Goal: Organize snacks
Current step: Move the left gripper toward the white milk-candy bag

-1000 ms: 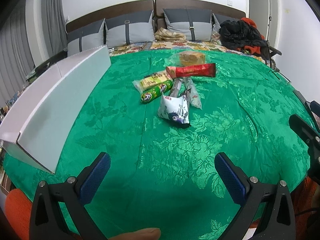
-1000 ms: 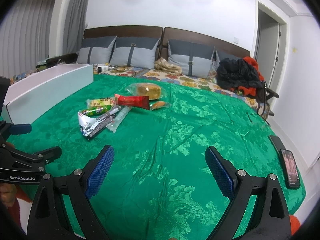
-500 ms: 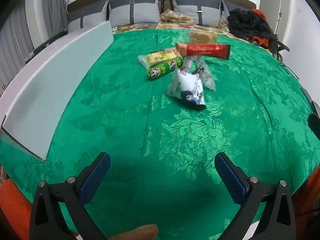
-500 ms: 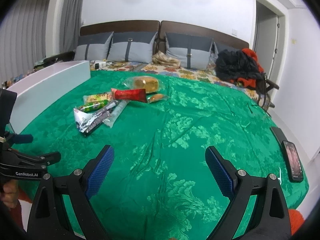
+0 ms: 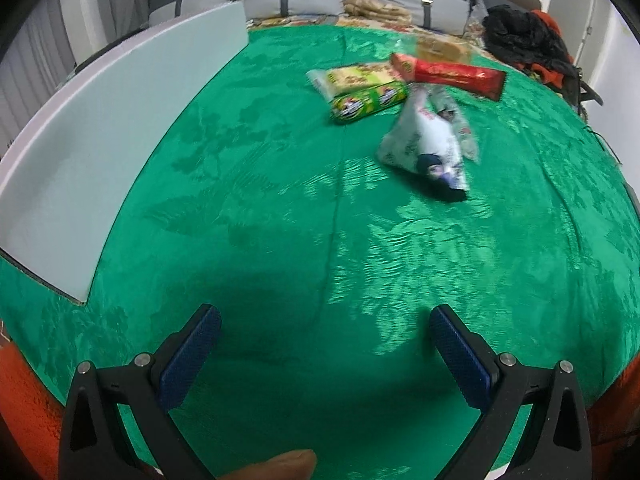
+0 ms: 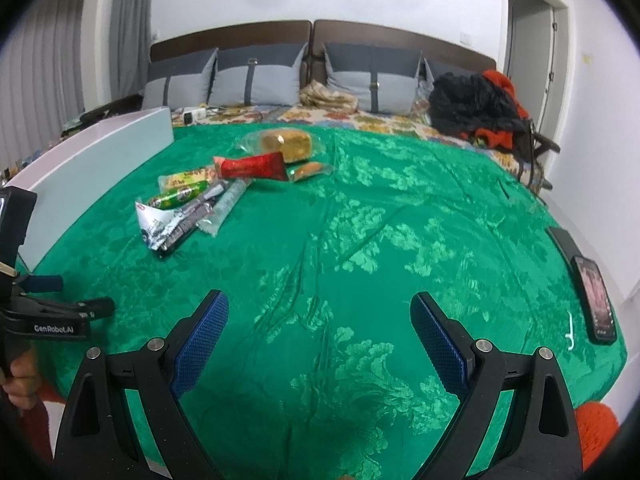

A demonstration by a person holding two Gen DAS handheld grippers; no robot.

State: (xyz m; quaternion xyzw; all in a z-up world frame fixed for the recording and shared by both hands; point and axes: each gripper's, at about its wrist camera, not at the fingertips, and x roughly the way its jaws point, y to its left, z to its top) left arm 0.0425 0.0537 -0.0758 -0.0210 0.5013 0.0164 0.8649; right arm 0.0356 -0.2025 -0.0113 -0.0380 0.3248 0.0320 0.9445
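Both your grippers, left and right, hang empty with jaws wide over the near green cover. The snacks lie heaped mid-bed, right of the white box. The nearest white pouch looks light, crinkly and slippery, so pinch its sealed edge, not its puffy middle.

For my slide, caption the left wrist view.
Open left gripper above green bedspread, snack packets ahead, white box alongside.
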